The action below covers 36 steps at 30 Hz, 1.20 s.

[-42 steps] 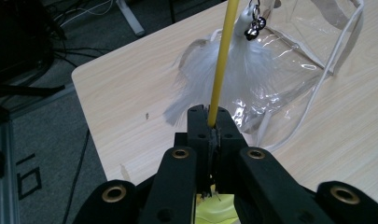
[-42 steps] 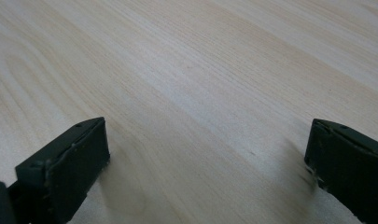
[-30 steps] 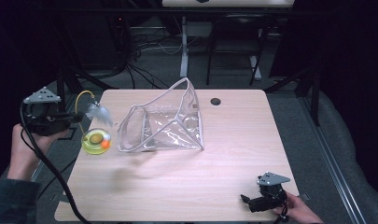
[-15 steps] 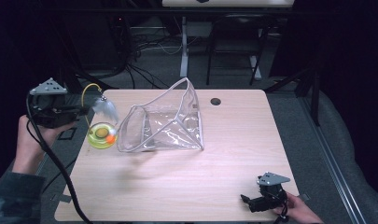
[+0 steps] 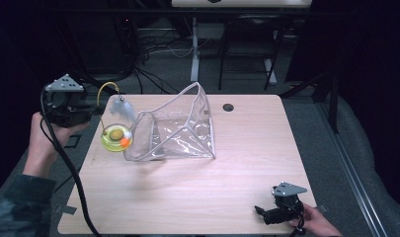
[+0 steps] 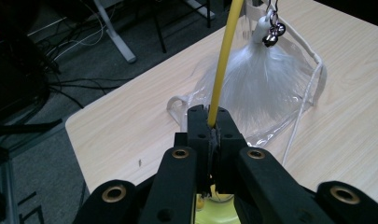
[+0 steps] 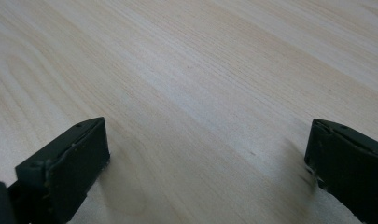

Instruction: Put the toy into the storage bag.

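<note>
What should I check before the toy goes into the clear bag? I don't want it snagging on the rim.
1. Left gripper jaws shut on the yellow wand: ok.
2. Feather tuft and bell hang free: ok.
3. Clear bag mouth open toward the toy: ok.
4. Yellow ball clear of the bag rim: cannot tell.
5. Right gripper steadying the bag: not ok, it is open and away from it.
</note>
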### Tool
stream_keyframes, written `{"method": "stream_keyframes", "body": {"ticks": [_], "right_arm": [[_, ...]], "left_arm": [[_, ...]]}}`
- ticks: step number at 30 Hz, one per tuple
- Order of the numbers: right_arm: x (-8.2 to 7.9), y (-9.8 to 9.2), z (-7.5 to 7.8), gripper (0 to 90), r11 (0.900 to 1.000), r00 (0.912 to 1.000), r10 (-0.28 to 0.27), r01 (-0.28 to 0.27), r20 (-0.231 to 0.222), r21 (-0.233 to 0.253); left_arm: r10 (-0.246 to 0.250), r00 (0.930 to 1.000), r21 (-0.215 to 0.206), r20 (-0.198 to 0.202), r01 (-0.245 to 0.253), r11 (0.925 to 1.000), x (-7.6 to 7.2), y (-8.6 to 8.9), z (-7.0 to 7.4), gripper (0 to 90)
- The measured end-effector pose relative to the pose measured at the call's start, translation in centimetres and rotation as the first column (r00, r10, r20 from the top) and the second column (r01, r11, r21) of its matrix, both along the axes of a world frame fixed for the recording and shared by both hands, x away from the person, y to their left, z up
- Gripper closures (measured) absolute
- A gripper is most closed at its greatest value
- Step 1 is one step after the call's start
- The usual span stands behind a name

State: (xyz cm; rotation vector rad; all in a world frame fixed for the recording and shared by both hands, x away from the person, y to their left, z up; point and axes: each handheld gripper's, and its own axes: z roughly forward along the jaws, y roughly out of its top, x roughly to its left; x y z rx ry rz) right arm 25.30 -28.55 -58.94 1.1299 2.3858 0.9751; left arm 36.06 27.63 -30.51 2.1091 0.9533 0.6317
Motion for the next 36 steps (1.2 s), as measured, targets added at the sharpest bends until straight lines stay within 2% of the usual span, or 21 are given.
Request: {"method": "stream_keyframes", "body": {"ticks": [12,36], "right_arm": [[0.0,0.0,0.0,0.0,1.000,1.0000,-0.001,0.001,0.003,0.006],[0.0,0.0,-0.1,0.0,1.000,1.0000,0.000,-0.001,0.003,0.008]], "left_arm": [[-0.032,0.9995,0.011,0.003,0.032,0.9994,1.1,-1.8,0.4,88.2],[-0.067,0.9977,0.019,-0.011,0.067,0.9975,3.5,-4.5,0.0,88.2]]}}
